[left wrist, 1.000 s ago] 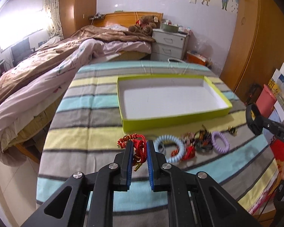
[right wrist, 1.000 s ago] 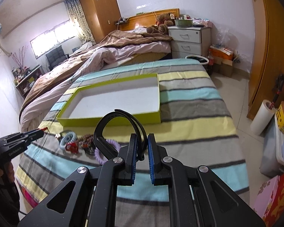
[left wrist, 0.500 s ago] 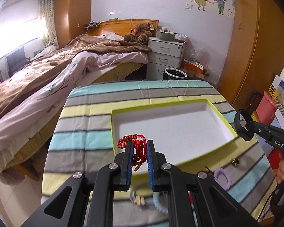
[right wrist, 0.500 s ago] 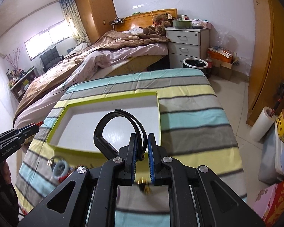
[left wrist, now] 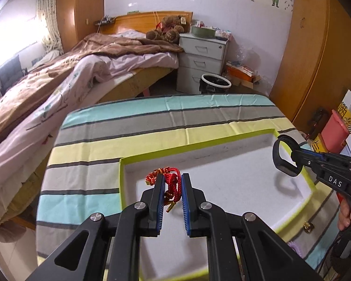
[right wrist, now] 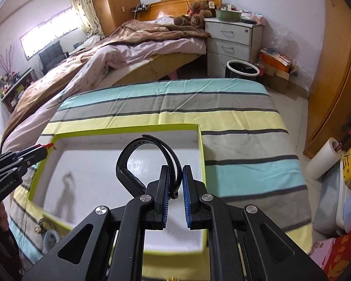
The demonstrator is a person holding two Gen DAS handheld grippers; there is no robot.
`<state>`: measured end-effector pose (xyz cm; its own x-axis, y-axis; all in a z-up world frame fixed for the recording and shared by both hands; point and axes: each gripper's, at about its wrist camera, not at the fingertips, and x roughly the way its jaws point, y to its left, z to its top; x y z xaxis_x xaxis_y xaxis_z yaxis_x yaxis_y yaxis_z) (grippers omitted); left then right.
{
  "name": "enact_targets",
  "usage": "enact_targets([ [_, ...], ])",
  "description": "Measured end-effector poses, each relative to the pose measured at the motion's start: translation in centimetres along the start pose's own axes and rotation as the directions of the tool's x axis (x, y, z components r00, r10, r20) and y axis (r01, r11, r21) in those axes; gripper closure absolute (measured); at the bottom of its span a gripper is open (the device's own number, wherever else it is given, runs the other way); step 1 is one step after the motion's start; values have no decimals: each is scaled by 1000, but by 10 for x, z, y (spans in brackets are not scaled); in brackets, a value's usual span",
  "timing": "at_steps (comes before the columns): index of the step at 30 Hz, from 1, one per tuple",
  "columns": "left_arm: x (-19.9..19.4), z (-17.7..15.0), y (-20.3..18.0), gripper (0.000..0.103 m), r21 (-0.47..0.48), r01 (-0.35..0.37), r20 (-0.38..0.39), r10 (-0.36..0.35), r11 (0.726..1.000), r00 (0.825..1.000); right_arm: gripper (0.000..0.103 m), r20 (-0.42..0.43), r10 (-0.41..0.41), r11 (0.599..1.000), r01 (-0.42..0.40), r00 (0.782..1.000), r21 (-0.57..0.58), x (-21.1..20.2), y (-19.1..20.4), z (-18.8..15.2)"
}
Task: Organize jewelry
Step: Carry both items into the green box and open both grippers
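Carried forward from the striped counter [left wrist: 128, 126], now over the white tray with lime-green rim [left wrist: 222, 140]. Left jaws nearly closed, pinching the red braided cord bracelet [left wrist: 172, 182]; right jaws nearly closed, clamping the black rubber wristband [right wrist: 138, 154].

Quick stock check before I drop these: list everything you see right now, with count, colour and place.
tray: 1, lime-green rim, white floor, on the striped cloth
striped cloth: 1, teal, grey and yellow, covering the work surface
red cord bracelet: 1, red with gold bits, held over the tray's left part
black wristband: 1, black, held over the tray's right part
gold trinket: 1, gold, on the cloth outside the tray's near rim
bed: 1, brown and pink bedding, beyond
nightstand: 1, white, beside the bed
bin: 1, black with white rim, on the floor
left gripper: black, shut on the bracelet
right gripper: black, shut on the wristband
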<state>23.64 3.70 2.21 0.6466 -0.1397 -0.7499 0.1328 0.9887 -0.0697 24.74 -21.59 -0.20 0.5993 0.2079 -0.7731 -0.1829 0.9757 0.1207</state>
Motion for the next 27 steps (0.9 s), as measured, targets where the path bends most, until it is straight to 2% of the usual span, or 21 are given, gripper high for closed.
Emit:
enact_targets([
  [9,38,1,5,89,-15,0,-65,-1,1000,998,92,-49,-23,999,22,999,-26,24,1,8],
  [27,54,-5,13,89,-49,5,-111,-11,999,994,91,-87,-75,996,70,993,-58,39,2,11],
])
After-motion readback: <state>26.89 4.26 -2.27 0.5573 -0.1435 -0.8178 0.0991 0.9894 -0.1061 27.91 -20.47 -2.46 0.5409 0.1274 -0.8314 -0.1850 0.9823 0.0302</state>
